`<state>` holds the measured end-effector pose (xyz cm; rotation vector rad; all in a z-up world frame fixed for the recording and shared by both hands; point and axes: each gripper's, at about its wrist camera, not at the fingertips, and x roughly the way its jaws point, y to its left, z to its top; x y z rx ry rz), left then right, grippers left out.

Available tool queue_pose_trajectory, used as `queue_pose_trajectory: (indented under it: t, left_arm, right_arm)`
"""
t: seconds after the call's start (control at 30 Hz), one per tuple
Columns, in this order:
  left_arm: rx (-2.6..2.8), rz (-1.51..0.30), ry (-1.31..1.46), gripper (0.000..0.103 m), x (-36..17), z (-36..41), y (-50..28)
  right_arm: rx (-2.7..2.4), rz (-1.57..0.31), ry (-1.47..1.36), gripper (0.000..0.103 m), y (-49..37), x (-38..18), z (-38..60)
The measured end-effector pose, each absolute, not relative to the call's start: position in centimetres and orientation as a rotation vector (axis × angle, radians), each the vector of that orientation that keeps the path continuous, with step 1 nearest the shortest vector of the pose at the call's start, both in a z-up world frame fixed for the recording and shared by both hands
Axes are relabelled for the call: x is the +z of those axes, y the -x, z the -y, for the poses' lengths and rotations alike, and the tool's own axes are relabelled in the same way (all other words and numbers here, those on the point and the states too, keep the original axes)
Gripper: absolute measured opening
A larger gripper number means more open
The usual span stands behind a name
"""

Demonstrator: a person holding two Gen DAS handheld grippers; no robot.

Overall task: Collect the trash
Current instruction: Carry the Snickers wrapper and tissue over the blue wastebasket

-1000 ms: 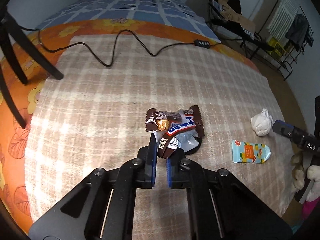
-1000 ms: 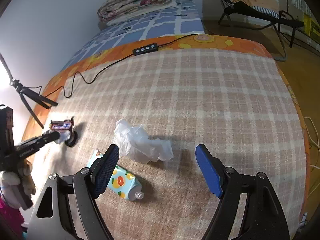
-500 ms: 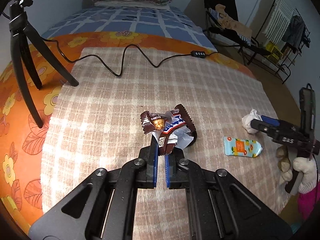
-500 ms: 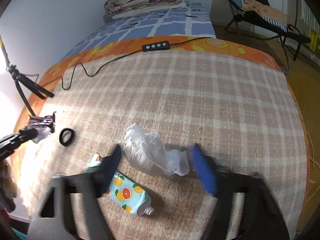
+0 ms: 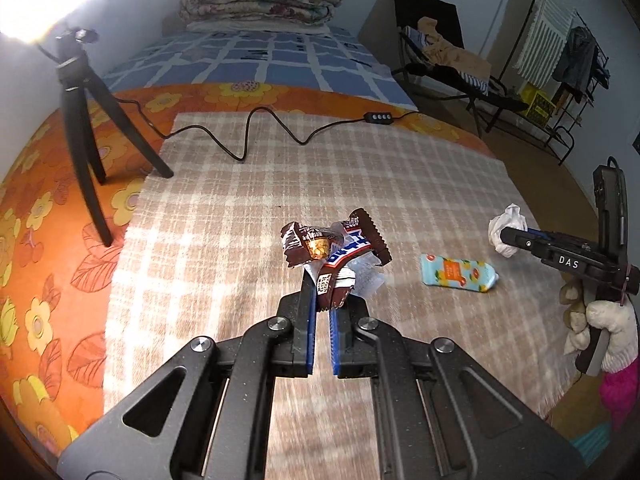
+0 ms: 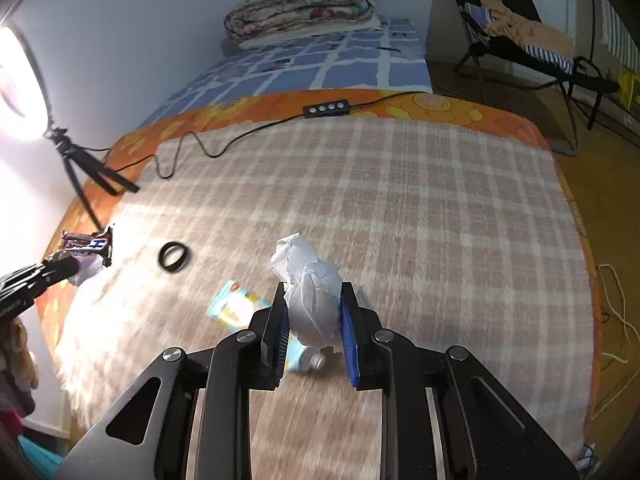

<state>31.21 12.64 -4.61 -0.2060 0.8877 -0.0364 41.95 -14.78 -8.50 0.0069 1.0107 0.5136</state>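
My left gripper [image 5: 323, 294] is shut on a bunch of brown candy wrappers [image 5: 334, 250] and holds them above the checked blanket [image 5: 280, 184]. My right gripper [image 6: 314, 300] is shut on a crumpled white tissue [image 6: 312, 284], lifted off the blanket. The tissue also shows in the left wrist view [image 5: 507, 226], with the right gripper [image 5: 516, 240] around it. The wrappers show at the far left of the right wrist view [image 6: 90, 244]. A light blue tube with oranges on it [image 5: 458, 274] lies on the blanket between the grippers; it is blurred in the right wrist view [image 6: 240, 304].
A black ring [image 6: 174, 256] lies on the blanket near the tube. A black tripod [image 5: 84, 128] stands at the left, its cable and switch [image 5: 378, 117] crossing the blanket's far edge. A folded quilt [image 5: 260, 2] lies at the bed's head. A chair [image 5: 436, 48] stands right.
The right gripper closed on the tissue and lifted it. The left gripper rose with the wrappers, uncovering the black ring on the blanket.
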Motion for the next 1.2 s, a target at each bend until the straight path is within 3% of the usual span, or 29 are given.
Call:
queue_pose_trajectory:
  t: [0.67,1.2]
  left_arm:
    - [-0.112,-0.87,0.161,0.003,-1.8,-7.9,-17.1]
    - [-0.207,-0.903,0.111,0.003,-3.9,-1.5,-8.7]
  right_arm:
    - [0.668,-0.988,0.013,0.021,-27.5,-4.0,16.4]
    - [0.678,-1.006,0.014,0.021,-17.1,-4.5,19.5]
